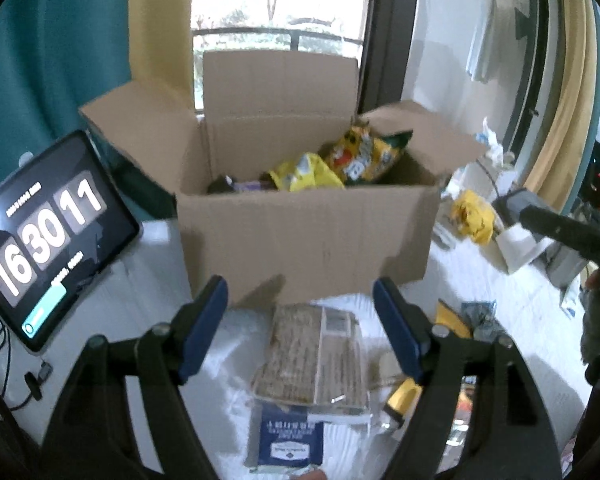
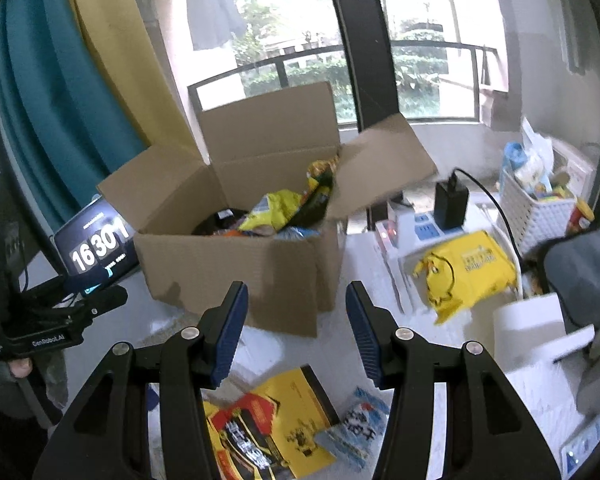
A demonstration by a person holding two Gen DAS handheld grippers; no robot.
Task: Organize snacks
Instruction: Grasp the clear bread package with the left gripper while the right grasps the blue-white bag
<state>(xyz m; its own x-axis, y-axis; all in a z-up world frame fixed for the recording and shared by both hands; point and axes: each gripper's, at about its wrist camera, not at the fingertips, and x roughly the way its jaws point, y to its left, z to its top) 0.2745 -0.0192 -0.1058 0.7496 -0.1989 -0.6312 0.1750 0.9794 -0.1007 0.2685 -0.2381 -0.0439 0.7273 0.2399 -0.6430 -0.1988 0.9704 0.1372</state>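
Room: white table (image 1: 148, 276) by a balcony window.
Left gripper (image 1: 300, 324): fingers apart, empty; clear cracker pack (image 1: 312, 360) lies between them at lower centre, long axis pointing toward the box.
Cardboard box (image 1: 300, 236): open, frame centre, already holding snacks.
Right gripper (image 2: 296, 332): spread, empty; yellow packet (image 2: 276, 424) below it.

A: Left wrist cam sits low over the desk (image 1: 148, 280), facing the cardboard box (image 1: 308, 240) head-on, close.

B: Right wrist cam views it from the right, further back. Shared: box (image 2: 236, 272), clock tablet (image 2: 96, 248).
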